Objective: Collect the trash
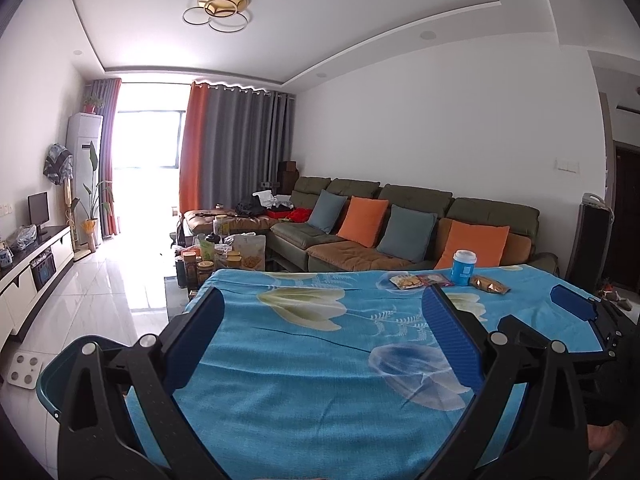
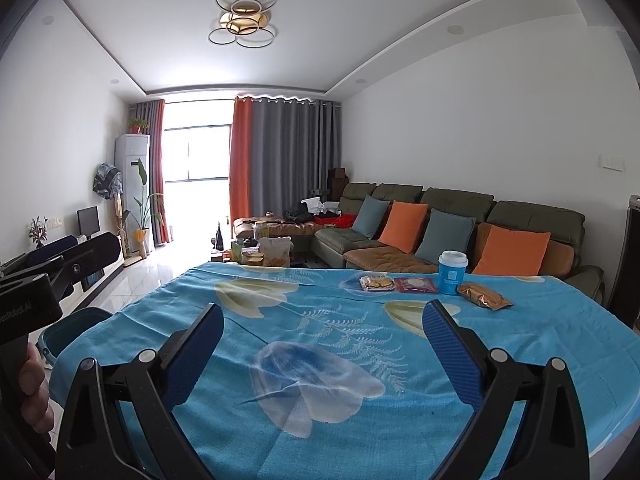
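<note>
Counter [image 2: 400,420] draped in soft blue floral cloth, woven nap. Teal plastic bin [image 1: 50,376] at 8 o'clock, rim rounded, off the counter's edge. Left tongs [image 1: 320,336] and right tongs [image 2: 322,346] spread wide, released, ribbed blue pads, nothing between. At 1 o'clock, far edge: cylindrical blue cup [image 2: 451,273], white lid; beside it crinkly golden packet [image 2: 484,296], flat red packet [image 2: 416,284], clear biscuit packet [image 2: 376,282].

both wrist views low, facing table [image 1: 304,360]
</note>
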